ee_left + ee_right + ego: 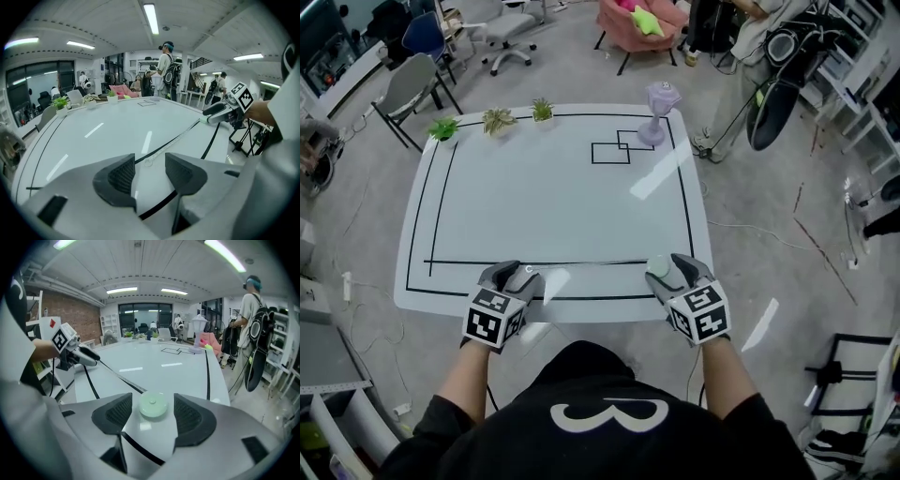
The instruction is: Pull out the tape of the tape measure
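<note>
Your left claw (514, 269) rests at the near left of the white tabletop with black line markings (544, 187). Its jaws stand apart and nothing is clamped. In the left gripper view, the left claw (150, 161) shows bare tabletop between its pads. The ring tip of the thin pulled-out tape (176, 139) lies flat on the tabletop just ahead of the gap, clear of both pads.

Your right claw (670, 265) rests at the near right of the tabletop. Its jaws are also apart. In the right gripper view, the right claw (153, 399) has the round pale green tape measure case (153, 406) lying flat on the tabletop between its pads. A narrow gap shows on each side, so the pads do not press on the case.

The tape (591, 263) lies stretched along the near edge of the tabletop, from the case (657, 268) across to the left claw. It follows the near black line closely.

At the far right of the tabletop stands a pale purple goblet-shaped vase (659, 112). Along the far left edge of the tabletop stand three small green potted plants (498, 120).
</note>
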`<state>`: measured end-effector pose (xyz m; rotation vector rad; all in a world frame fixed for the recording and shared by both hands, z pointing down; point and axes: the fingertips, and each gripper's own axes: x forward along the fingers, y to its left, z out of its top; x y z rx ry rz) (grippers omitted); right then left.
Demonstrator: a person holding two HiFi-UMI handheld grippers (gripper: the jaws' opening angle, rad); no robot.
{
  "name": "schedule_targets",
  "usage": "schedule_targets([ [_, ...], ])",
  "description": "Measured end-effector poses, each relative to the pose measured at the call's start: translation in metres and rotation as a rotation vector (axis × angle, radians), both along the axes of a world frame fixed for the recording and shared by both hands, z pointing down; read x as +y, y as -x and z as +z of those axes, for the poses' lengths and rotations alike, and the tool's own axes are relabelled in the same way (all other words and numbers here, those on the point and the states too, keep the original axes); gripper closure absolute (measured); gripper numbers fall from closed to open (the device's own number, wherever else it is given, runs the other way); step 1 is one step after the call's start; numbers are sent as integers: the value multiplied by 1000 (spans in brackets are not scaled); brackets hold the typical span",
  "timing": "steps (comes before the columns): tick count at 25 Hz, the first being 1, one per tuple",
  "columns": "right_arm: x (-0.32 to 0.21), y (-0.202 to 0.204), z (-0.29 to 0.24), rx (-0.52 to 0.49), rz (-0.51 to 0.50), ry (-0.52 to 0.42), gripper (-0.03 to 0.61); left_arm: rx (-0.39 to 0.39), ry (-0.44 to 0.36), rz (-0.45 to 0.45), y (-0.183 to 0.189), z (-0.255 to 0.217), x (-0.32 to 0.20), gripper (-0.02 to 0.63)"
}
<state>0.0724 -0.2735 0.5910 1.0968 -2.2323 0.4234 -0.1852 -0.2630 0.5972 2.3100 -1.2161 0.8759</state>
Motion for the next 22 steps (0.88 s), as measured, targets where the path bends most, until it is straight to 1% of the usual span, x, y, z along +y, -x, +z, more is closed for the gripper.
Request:
schedule_targets([
  [3,6,2,-18,-156,36,-5,322,78,-48,21,-11,-13,7,423],
  [5,12,9,-34,-269,40,-10,322,119,-93,36,-19,-25,13,422],
  [7,22,22,-54,-369,9,-16,325,157,-126,41,-26,-40,19,422],
  [9,39,34,-74,-435,-49,-17,327,223,-111,33,-38,-52,31,423],
  [10,49,38,-84,-456,-74,-20,333,275,-92,36,-48,-58,38,428],
  [11,58,40,-94,-473,-93,-29,352,337,-74,47,-60,-67,45,433],
  [13,69,44,-114,-505,-121,-56,412,449,-59,81,-81,-89,57,443],
  [14,70,46,-122,-518,-132,-73,438,485,-65,95,-88,-100,61,456],
  [16,69,51,-135,-538,-149,-103,516,530,-93,110,-96,-122,66,522],
  [17,69,53,-140,-546,-155,-114,555,548,-112,114,-99,-132,68,569],
  [18,69,55,-145,-553,-161,-121,572,562,-128,118,-101,-142,69,598],
  [20,73,61,-153,-559,-181,-134,574,571,-154,130,-105,-157,72,604],
  [22,78,65,-161,-558,-204,-146,575,552,-173,148,-110,-166,74,606],
])
